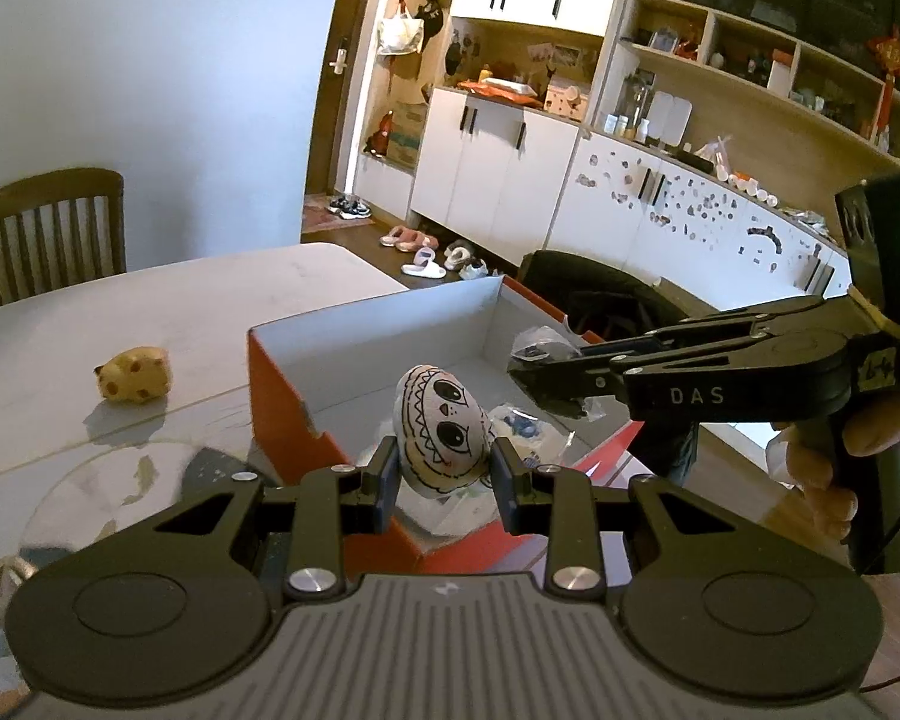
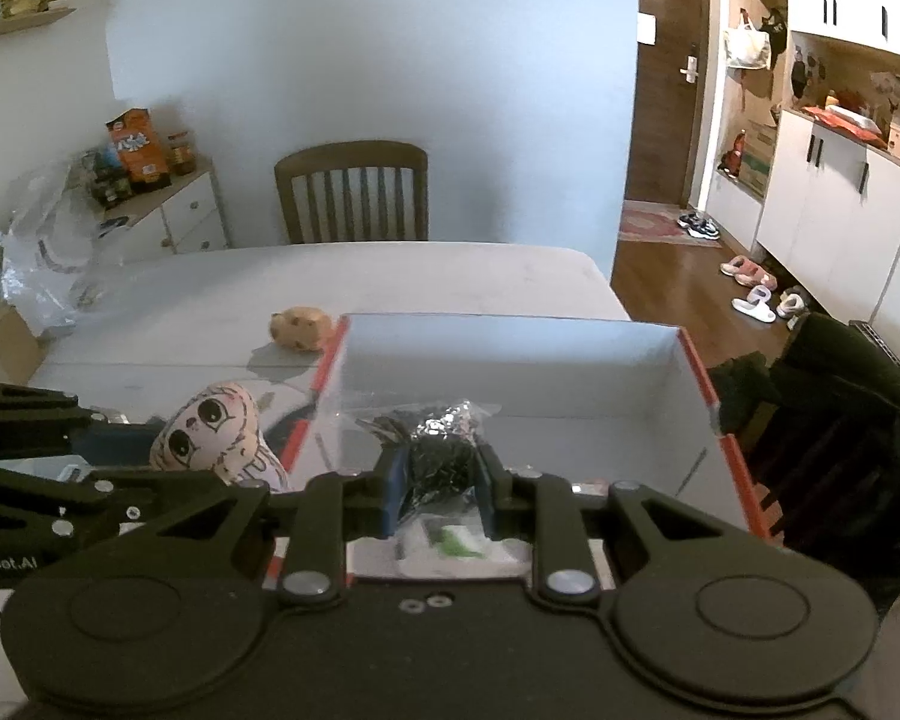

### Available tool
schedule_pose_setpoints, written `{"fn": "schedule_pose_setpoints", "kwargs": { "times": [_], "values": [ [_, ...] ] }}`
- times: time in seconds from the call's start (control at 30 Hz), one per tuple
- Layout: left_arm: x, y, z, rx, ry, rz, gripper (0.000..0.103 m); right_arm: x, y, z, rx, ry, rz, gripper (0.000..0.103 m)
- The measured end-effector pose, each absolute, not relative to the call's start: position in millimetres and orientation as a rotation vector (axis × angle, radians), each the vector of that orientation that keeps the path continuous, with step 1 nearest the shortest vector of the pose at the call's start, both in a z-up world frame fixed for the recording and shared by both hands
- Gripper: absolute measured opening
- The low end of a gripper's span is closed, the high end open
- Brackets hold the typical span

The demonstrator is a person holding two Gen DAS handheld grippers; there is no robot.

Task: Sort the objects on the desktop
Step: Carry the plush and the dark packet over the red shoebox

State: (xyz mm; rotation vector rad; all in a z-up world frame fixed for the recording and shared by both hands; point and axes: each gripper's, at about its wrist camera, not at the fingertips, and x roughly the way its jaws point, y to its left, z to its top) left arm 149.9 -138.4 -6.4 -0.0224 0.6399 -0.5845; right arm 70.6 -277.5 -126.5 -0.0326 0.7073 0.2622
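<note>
Pale desk (image 2: 390,276) | left gripper (image 1: 444,471) fingers clamp doll (image 1: 444,429); right gripper (image 2: 438,489) fingers pinch bagged black bits (image 2: 444,450) | clear box (image 2: 510,372) rim, then release lower centre.

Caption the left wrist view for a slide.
Left gripper holds a plush doll above an open orange box; right gripper carries a plastic bag alongside.
</note>
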Motion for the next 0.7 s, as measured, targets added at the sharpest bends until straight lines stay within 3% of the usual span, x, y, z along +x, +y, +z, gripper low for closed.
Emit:
{"fn": "schedule_pose_setpoints", "kwargs": {
  "times": [0.7],
  "values": [
    [211.7,-207.2,-27.4,0.093,0.751,-0.576,0.031,120.3,-334.6,-163.2,0.007,0.789,0.224,0.024]
  ]
}}
